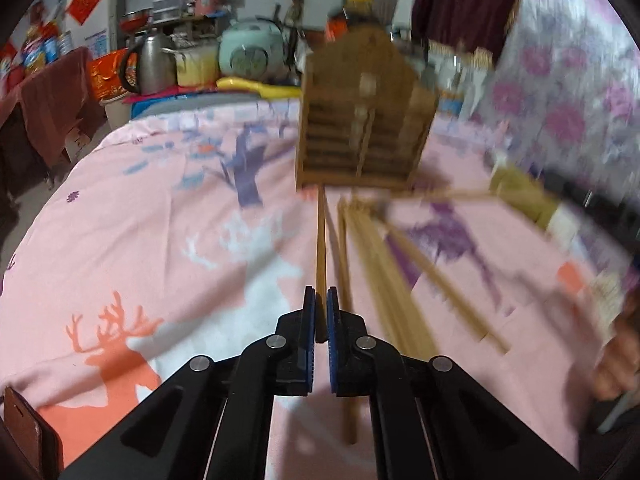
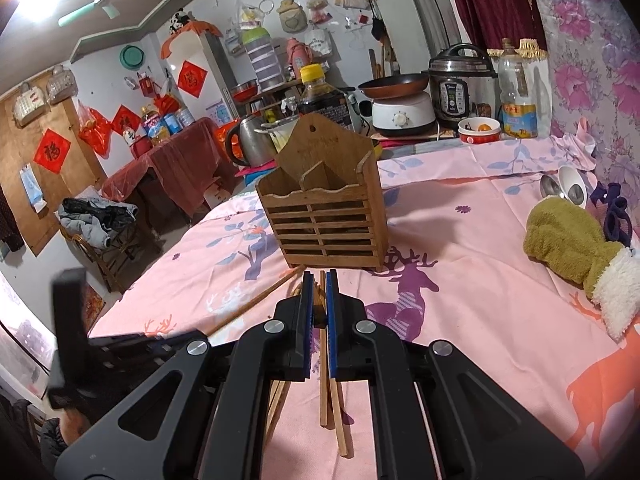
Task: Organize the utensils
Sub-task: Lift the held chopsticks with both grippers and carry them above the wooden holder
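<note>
Cluttered kitchen shelves and a deer-print pink tablecloth frame the job of sorting utensils. At the cloth's centre stands the wooden utensil holder, upright, its slatted front facing both cameras and its two compartments apparently empty. Just before its base lie the loose chopsticks, a scattered bundle fanning toward the near edge. To the right, well apart, rest an olive plush mitten and some metal spoons.

The left gripper has its blue-padded fingers nearly closed on a single chopstick, whose far tip points at the holder's foot. The right gripper is likewise pinched almost together over chopsticks lying beneath it; whether it truly grips one cannot be told. Judged from this, the pick-up stage is under way, and the next move calls for lifting, tipping the stick upright and lowering it into a compartment.
</note>
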Demonstrator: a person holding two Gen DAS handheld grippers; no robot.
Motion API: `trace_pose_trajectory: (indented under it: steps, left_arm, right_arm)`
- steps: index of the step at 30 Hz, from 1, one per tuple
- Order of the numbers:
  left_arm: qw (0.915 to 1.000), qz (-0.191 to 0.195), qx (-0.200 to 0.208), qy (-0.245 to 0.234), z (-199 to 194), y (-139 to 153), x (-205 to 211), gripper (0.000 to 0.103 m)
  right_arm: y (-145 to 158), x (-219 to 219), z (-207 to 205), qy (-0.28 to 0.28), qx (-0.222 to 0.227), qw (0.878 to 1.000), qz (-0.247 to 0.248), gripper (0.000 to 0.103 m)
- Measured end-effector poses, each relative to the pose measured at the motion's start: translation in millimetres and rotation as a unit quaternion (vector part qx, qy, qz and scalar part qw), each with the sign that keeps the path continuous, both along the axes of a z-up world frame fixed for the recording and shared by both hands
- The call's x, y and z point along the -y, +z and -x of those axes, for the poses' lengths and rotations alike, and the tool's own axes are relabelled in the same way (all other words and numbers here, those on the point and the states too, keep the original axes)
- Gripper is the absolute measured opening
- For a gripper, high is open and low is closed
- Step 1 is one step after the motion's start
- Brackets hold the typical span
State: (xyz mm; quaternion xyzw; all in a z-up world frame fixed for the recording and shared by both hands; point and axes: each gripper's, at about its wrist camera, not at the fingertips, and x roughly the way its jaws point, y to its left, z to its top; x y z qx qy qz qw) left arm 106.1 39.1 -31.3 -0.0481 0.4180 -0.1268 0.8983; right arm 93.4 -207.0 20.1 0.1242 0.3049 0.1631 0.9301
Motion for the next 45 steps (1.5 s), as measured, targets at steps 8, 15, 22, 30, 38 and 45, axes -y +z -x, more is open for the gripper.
trace_pose_trajectory:
  steps: [8, 15, 22, 30, 38, 45]
  left_arm:
    - [0.9981, 0.024, 0.051, 0.022, -8.3, 63.0, -11.5, 0.006]
    - [0.9966, 0.027, 0.077, 0.011, -29.6, 118.3, 3.9, 0.006]
    - [0.9968, 0.038, 0.068, -0.011, -33.5, 118.8, 18.4, 0.006]
    - [0.9963, 0.037, 0.077, -0.008, -26.4, 120.7, 16.3, 0.006]
    - [0.9958, 0.029, 0.087, -0.010, -20.8, 126.4, 20.1, 0.006]
    - [0.9956, 0.030, 0.089, -0.010, -18.9, 127.6, 18.6, 0.006]
  right_arm:
    - [31.5, -0.6, 13.0, -0.007, 0.054, 0.998, -0.009, 0.006]
    - [72.6, -18.4, -4.5, -0.004, 0.070, 0.997, 0.034, 0.004]
    - [14.1, -20.6, -8.7, 0.061, -0.033, 0.996, 0.063, 0.014]
    - [-67.9, 6.1, 14.3, 0.087, -0.149, 0.982, 0.083, 0.014]
    - [-74.5, 0.2, 28.7, 0.128, -0.155, 0.976, 0.082, 0.014]
    - [-81.7, -8.3, 29.6, 0.137, -0.161, 0.973, 0.098, 0.008]
